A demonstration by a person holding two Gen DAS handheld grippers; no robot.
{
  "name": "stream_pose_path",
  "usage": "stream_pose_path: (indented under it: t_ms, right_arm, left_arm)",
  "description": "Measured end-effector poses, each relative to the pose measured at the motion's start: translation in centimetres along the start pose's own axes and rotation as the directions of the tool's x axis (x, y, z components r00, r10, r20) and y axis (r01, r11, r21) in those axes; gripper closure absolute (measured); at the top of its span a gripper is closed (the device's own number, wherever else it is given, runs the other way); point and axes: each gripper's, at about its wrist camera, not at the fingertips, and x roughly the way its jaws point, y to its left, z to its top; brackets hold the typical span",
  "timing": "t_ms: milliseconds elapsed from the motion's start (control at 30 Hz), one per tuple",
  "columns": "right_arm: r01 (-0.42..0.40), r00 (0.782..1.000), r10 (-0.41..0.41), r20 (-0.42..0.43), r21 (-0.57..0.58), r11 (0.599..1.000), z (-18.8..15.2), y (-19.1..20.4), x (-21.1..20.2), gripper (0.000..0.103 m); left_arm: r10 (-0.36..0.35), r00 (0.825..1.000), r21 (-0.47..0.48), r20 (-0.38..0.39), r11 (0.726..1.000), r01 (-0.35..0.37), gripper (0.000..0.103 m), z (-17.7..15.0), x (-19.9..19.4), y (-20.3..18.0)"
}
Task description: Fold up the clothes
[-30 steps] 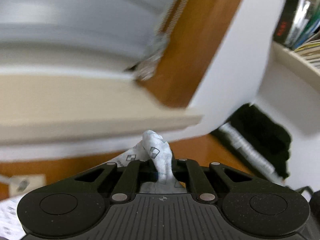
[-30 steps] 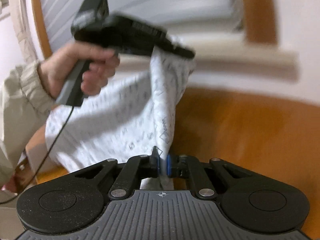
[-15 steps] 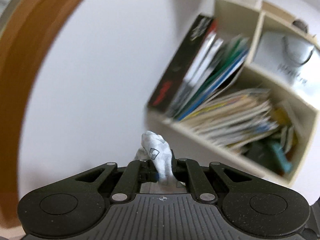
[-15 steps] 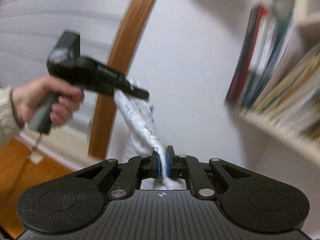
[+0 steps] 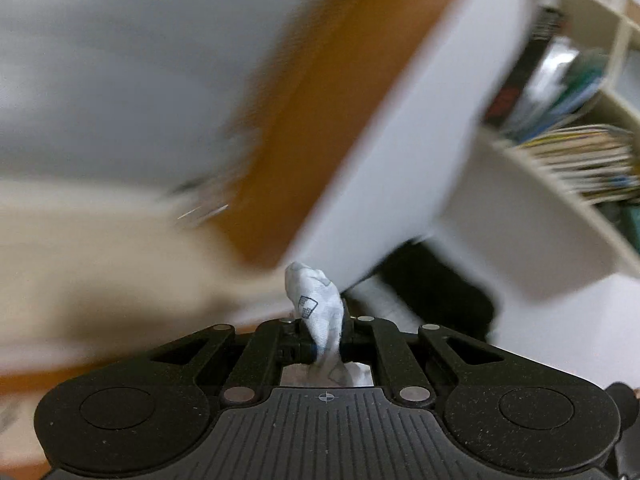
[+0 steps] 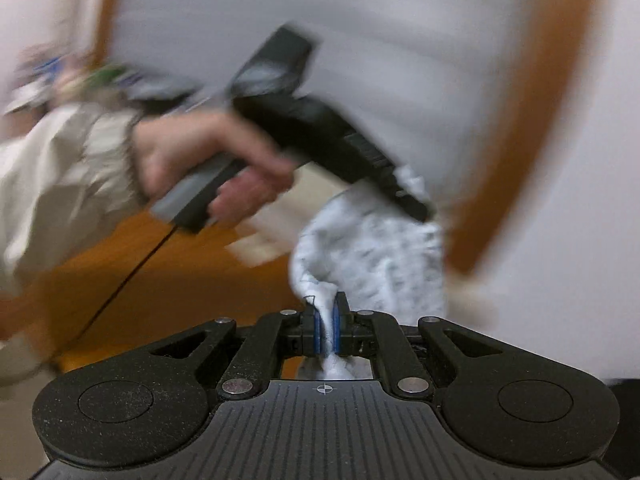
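While both views are smeared by motion blur, the grips read plainly enough; the left gripper (image 5: 326, 338) has its jaws pressed together on a bunched corner of the cloth (image 5: 316, 304), a white fabric with a small dark print, and the right gripper (image 6: 328, 334) pinches another corner between its blue pads (image 6: 318, 334); in the right view the cloth hangs in the air as a twisted drape between the two tools, the left gripper (image 6: 416, 206) above the right one and held by a hand (image 6: 208, 164) in a pale sleeve (image 6: 60, 176).

The likeliest trouble is a slip; each pinch holds only a small wad of fabric, so a hard swing could probably pull a corner free and drop the cloth to the wooden floor (image 6: 120, 280) below it. The twist between the grippers looks like the other risk; unless it is shaken out flat, any fold laid now would trap creases.

Beyond the cloth stands a pale wall with a brown wooden frame (image 5: 320, 120); right of the cloth, in the left view, a shelf (image 5: 580, 152) holds books and a dark bundle (image 5: 440, 288) lies low under it; nothing appears to stand between the grippers and the cloth.
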Motion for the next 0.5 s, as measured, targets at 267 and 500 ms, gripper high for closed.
stream_pose_path:
  t_ms: [267,500]
  right_arm:
    - [-0.321,0.946,0.316,-0.074,-0.074,0.944,2.5,13.1,13.5,0.095]
    - [-0.402,0.916,0.402,-0.009,-0.038,0.915,3.3,15.5,13.9,0.055]
  left_arm:
    - [0.205,0.977,-0.091,-0.058,0.973,-0.210,0.095,-6.5,-9.9,12.1]
    - [0.324,0.944,-0.077,-0.069,0.941,-0.329,0.072,-8.4,-15.1,15.2]
